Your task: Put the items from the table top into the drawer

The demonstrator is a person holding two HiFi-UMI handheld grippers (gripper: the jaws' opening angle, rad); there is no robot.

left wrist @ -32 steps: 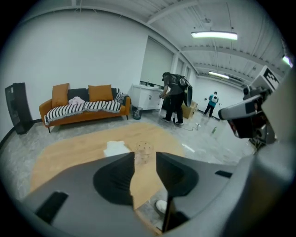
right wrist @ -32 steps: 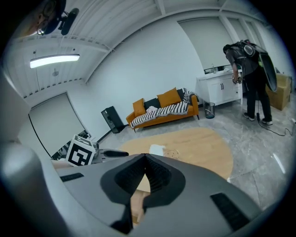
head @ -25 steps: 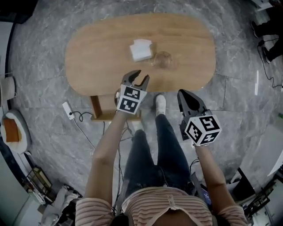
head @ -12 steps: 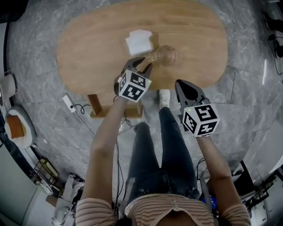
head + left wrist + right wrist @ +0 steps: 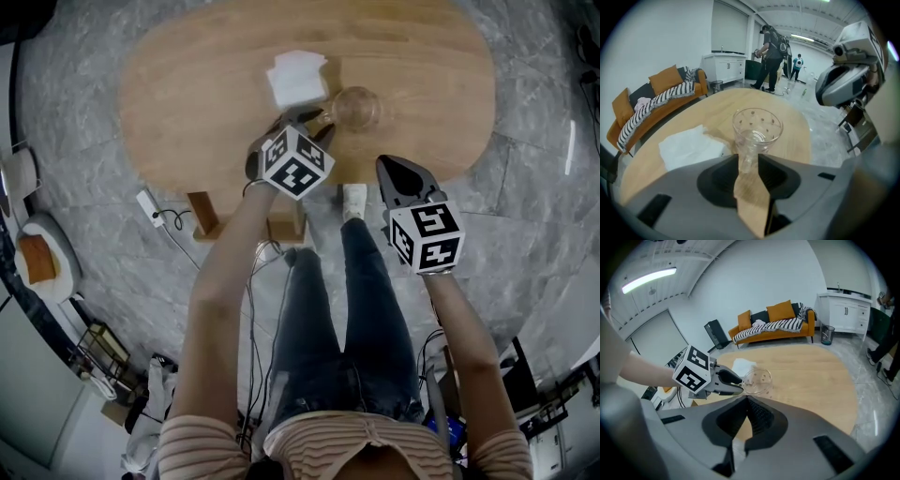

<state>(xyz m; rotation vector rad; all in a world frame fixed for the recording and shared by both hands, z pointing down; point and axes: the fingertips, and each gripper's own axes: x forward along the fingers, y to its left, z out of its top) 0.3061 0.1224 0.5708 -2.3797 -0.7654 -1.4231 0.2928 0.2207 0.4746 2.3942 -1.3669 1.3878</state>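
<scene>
On the oval wooden counter (image 5: 187, 94) a clear glass (image 5: 354, 108) stands beside a white napkin (image 5: 296, 79), just ahead of the left tongs (image 5: 305, 125), whose jaws are apart, while the right tongs (image 5: 394, 171) hang off the near edge, jaws together and empty.

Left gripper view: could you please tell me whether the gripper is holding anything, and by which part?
Nothing is held: the left gripper is open, with the glass just at its tips, not clamped.
</scene>
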